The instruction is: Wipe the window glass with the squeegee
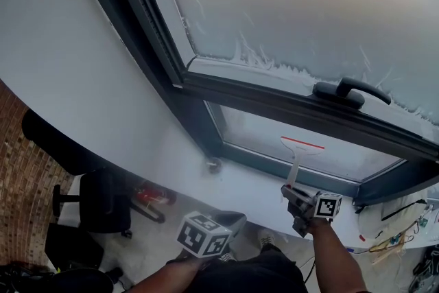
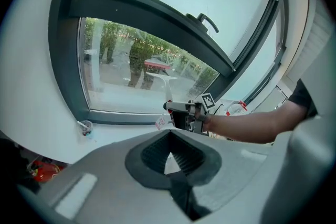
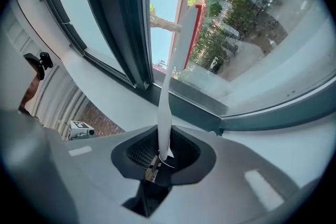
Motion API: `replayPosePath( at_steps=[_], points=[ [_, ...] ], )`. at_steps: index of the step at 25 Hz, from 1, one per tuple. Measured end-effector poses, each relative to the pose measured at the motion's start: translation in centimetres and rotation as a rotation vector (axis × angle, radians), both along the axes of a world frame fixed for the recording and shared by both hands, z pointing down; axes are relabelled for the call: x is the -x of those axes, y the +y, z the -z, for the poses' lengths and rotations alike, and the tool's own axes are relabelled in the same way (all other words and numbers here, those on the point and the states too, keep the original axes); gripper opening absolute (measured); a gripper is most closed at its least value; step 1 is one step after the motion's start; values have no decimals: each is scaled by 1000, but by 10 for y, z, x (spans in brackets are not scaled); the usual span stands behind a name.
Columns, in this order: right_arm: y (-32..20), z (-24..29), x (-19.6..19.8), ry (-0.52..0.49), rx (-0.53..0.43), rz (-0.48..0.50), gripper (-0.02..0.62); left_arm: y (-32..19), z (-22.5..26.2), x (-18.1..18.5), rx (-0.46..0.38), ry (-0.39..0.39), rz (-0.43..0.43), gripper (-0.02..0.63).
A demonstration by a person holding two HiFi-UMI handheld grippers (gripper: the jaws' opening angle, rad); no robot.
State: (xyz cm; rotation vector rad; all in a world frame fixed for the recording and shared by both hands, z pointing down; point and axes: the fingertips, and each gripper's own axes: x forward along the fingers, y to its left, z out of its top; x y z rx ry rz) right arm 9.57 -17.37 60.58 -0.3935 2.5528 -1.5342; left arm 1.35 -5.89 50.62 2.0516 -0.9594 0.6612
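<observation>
Desk: So, what does the right hand-held gripper (image 3: 160, 157) have in it?

Photographer: Its jaws are clamped on the very tail of the squeegee (image 3: 164, 107). The slim white handle runs straight out ahead of them to a red-edged blade, up at the lower window glass (image 3: 252, 34). Whether the rubber actually presses the pane, I cannot tell.

Desk: And the other one?

Photographer: The left hand-held gripper (image 2: 168, 162) hangs off to the right one's left, farther back from the window. Its jaws are drawn close together with nothing between them.

Desk: How will that tool behave?

Photographer: Light, by the look of it. It is thin moulded plastic, stiff enough to steer but likely to bow a little under pressure, and the soft edge wants even contact. The handle looks smooth, so it could twist in the grip. Held at the end it reaches far but presses weakly. A hold nearer the middle of the handle would, I'd judge, give a firmer stroke.

Desk: Anything further out?

Photographer: Above the blade there is a dark frame bar (image 1: 274, 103) carrying a black window handle (image 1: 350, 89). Beyond that is the upper pane (image 1: 288, 3), smeared white. Below the gripper is the white sill (image 1: 226, 185).
</observation>
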Motion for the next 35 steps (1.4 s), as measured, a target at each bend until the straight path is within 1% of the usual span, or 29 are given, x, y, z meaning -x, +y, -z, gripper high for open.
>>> replayPosePath(
  at_steps=[4, 8, 13, 21, 24, 32, 35],
  points=[
    [0, -19, 1, -14, 43, 2, 83, -1, -7, 2, 19, -9, 5, 0],
    [-3, -38, 1, 27, 64, 0, 83, -2, -13, 4, 39, -16, 11, 0],
    [-7, -62, 4, 12, 126, 1, 83, -4, -22, 7, 67, -22, 24, 0],
    [-14, -105, 3, 52, 182, 0, 83, -3, -36, 13, 112, -29, 53, 0],
    [-14, -120, 3, 36, 229, -1, 83, -3, -41, 14, 126, -32, 64, 0],
    [-22, -155, 1, 66, 256, -9, 83, -2, -51, 12, 161, -42, 70, 0],
    [-21, -167, 2, 54, 299, -10, 83, 2, -56, 13, 177, -54, 72, 0]
  ],
)
